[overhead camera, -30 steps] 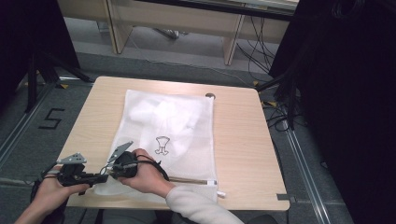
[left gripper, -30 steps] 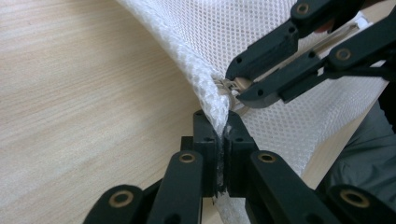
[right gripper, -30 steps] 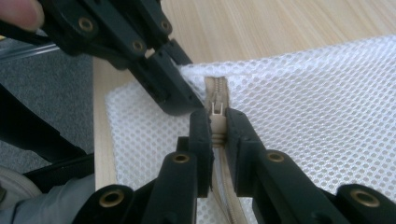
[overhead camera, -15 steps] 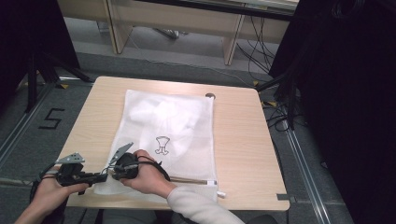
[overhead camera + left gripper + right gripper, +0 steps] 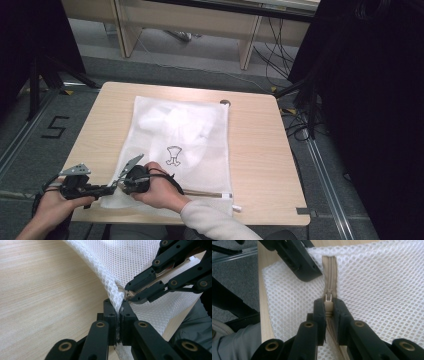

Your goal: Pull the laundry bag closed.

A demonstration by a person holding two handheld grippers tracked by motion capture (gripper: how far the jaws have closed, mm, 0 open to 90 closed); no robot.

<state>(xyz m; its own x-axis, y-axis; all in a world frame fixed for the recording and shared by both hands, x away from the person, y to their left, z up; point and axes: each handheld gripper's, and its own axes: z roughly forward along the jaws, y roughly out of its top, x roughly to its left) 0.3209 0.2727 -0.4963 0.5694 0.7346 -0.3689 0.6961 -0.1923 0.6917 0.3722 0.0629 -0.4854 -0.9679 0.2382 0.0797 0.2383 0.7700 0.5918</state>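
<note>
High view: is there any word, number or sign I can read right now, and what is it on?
"5": black figure marked on the grey floor, left of the table.
A small black outline drawing, no letters, on the white mesh bag; it cannot be read as a word.
No other text is legible, neither on the bag's zipper nor on either hand-held gripper.

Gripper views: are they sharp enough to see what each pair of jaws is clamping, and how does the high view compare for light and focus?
Left gripper view: crisp, evenly lit, mesh bag pinched. Right gripper view: sharp on the zipper pull between the jaws, sleeve corner soft. High view: soft, table bright, right side nearly black.
</note>
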